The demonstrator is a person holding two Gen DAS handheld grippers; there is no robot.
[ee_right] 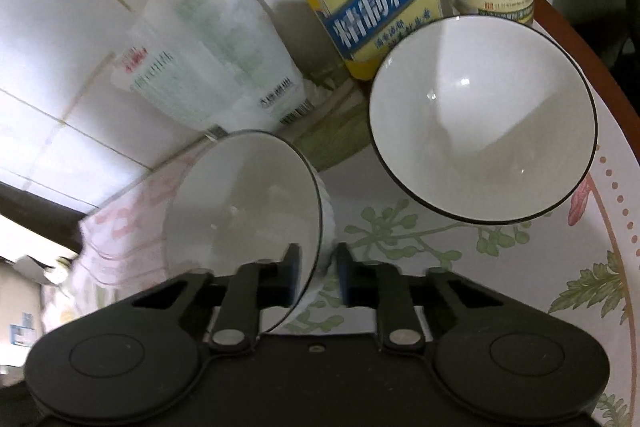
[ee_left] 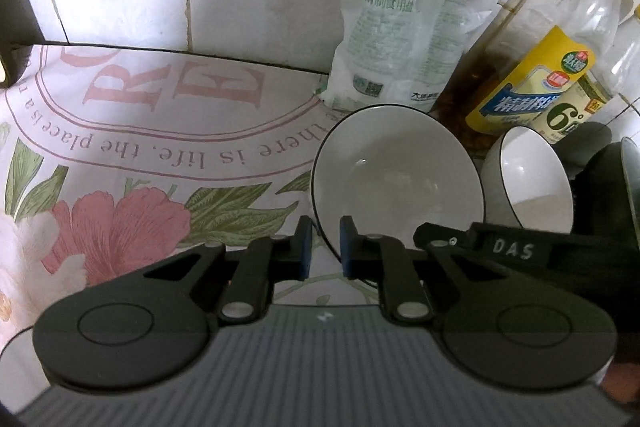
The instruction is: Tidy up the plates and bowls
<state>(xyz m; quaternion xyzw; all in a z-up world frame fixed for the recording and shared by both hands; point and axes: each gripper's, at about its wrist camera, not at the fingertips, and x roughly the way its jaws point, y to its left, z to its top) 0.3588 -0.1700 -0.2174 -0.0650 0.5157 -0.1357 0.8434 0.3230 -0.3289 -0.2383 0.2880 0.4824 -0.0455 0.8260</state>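
Two white bowls with thin black rims are in view. In the left wrist view, my left gripper [ee_left: 326, 247] is shut on the rim of one bowl [ee_left: 396, 175], which is tilted on edge above the floral tablecloth. The second bowl [ee_left: 528, 179] is held to its right by the right gripper's black body [ee_left: 516, 251]. In the right wrist view, my right gripper [ee_right: 318, 271] is shut on the rim of a tilted bowl [ee_right: 244, 203]. The other bowl [ee_right: 484, 119] sits up and to the right of it.
A salt bag [ee_left: 392, 31] leans on the tiled wall. Bottles with yellow labels [ee_left: 560, 55] stand at the back right, close behind the bowls. The floral tablecloth [ee_left: 140, 155] spreads to the left. The table's brown edge [ee_right: 592, 51] runs along the right.
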